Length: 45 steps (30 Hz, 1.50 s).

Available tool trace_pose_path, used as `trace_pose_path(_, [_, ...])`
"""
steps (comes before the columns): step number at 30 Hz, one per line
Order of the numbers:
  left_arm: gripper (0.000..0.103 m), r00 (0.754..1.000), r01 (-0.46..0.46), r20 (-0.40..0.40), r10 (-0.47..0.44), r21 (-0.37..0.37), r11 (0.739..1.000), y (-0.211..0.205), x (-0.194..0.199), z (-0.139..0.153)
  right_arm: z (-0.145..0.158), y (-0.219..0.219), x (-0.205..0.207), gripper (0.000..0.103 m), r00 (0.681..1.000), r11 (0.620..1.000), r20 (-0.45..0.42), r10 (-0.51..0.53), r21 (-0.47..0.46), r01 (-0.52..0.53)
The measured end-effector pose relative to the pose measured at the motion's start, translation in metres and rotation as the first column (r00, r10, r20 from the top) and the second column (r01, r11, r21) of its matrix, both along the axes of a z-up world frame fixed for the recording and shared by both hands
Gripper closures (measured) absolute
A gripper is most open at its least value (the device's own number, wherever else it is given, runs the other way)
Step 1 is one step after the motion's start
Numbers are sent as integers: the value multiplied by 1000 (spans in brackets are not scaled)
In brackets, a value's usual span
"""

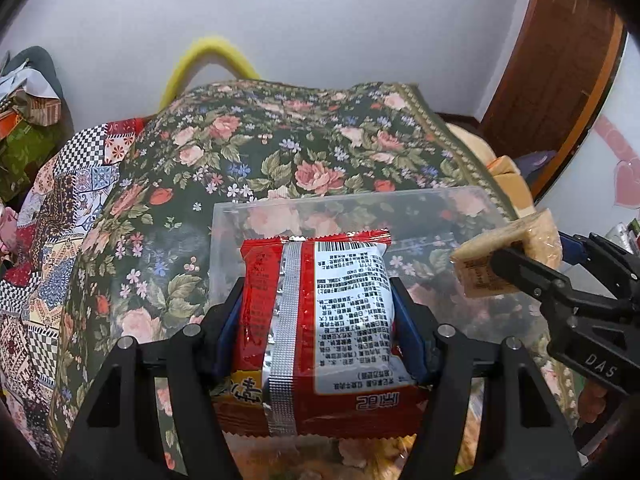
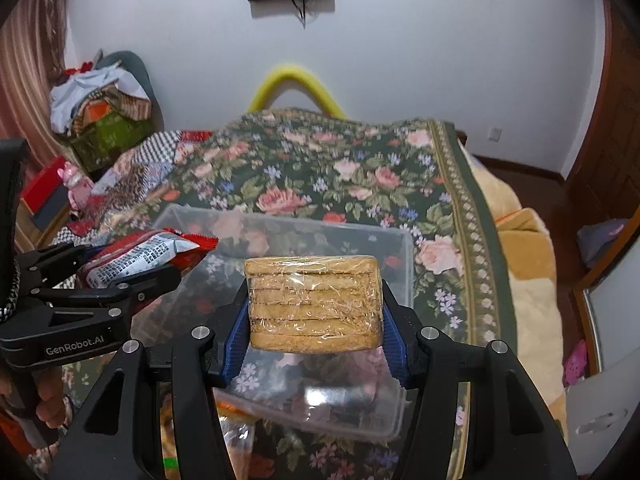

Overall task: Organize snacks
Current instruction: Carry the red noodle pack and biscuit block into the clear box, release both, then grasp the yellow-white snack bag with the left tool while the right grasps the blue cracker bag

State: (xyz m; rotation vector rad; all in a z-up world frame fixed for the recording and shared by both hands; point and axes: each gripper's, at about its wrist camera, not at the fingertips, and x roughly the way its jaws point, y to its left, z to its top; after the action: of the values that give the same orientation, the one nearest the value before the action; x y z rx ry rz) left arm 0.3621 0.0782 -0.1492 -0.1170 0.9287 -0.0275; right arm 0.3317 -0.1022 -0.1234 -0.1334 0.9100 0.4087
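Much of the clear plastic box [image 2: 404, 264] is hard to read: its walls are see-through, so the floral cloth [image 2: 304, 168] beneath shows straight through them, and its near end disappears behind the gripper frames in both views. What sits at the bottom edge of each picture, under the grippers, is only a blur of orange and clear wrapping, and I cannot tell what it is. The print on the red snack packet [image 1: 316, 320] is upside down and too small to read, and the packet's lower end is cut off by the gripper body. I count two snacks in hand and one box. The left gripper [image 1: 318, 312] is clamped on the red snack packet, its blue-padded fingers pressed against both sides, holding it above the box. The right gripper [image 2: 314, 308] is closed tight on a wrapped stack of biscuits [image 2: 312, 304], also held in the air over the box; about six or seven biscuit edges show through the film, though the wrap blurs the count. From the left wrist view the biscuits [image 1: 508, 256] appear to the right of the packet, near but apart. Beyond the cloth, one yellow curved tube [image 2: 296, 84] rises against the wall, its lower ends hidden.
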Motion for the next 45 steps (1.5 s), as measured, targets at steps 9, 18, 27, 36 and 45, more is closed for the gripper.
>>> trace_pose_path(9, [37, 999, 6, -45, -4, 52, 999, -5, 20, -21, -23, 6, 16, 50, 999, 999, -50, -14, -47, 12])
trace_pose_path(18, [35, 998, 3, -56, -2, 15, 1000, -1, 13, -16, -18, 5, 4, 49, 999, 998, -48, 6, -58, -8])
trace_pose_path(27, [34, 999, 12, 29, -12, 19, 1000, -1, -27, 28, 19, 3, -29, 42, 998, 997, 46, 48, -65, -44])
trace_pose_path(36, [25, 996, 11, 83, -12, 6, 1000, 6, -94, 59, 43, -22, -77, 33, 994, 997, 90, 55, -53, -50])
trace_pose_path(45, [23, 999, 17, 33, -17, 2, 1000, 11, -159, 39, 33, -51, -125, 25, 997, 997, 55, 50, -56, -47])
